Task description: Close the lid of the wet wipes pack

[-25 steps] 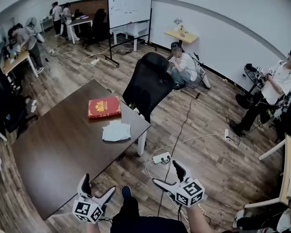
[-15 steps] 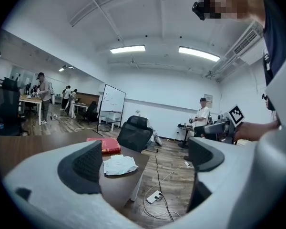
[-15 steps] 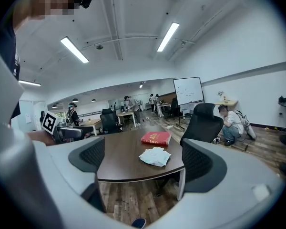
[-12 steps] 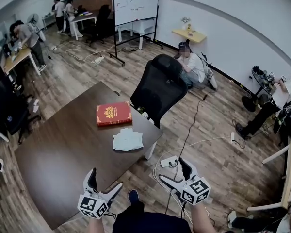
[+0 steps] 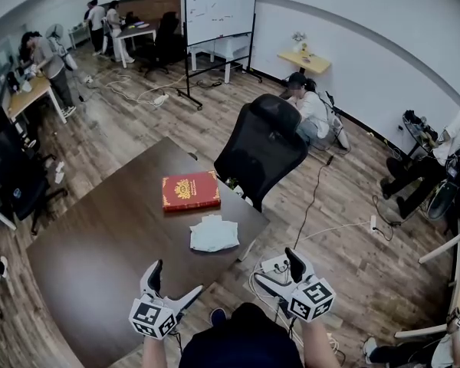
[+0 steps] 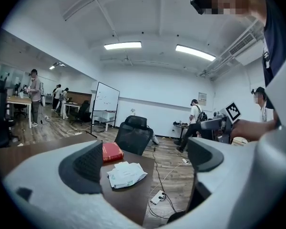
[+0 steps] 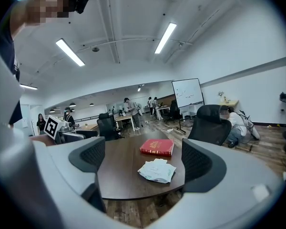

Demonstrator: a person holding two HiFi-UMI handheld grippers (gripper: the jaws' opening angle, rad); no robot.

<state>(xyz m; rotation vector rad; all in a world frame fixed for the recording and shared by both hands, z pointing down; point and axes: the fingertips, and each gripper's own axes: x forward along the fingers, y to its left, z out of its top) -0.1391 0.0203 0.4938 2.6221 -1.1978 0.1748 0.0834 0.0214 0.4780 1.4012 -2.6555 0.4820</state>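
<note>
- While you stood short of the table's near corner, the white, crumpled-looking soft wet wipes pack (image 5: 214, 234) lay flat on the dark brown wooden tabletop (image 5: 100, 244). It was close to that corner, near the red hardback book with gold print (image 5: 190, 191) but not touching it.
- From your hands the pack lay straight ahead and between the two grippers, well apart from both, with its long axis running roughly across your line of reach.
- Your grey two-jaw left gripper (image 5: 175, 280) hung over the table's near edge. Your matching right gripper (image 5: 276, 267) hung over the wooden floor beyond the corner. Neither looked clearly nearer to the pack, though the right gripper view framed it squarely between its jaws.
- Your left gripper's jaws stood wide apart, having just closed a little, with nothing between them and nothing touched.
- Your right gripper's jaws were likewise spread and empty.
- You could not make out the lid at that range, nor whether it stood up or lay down.
- By my reading, you first had to carry both hands forward over the tabletop.
</note>
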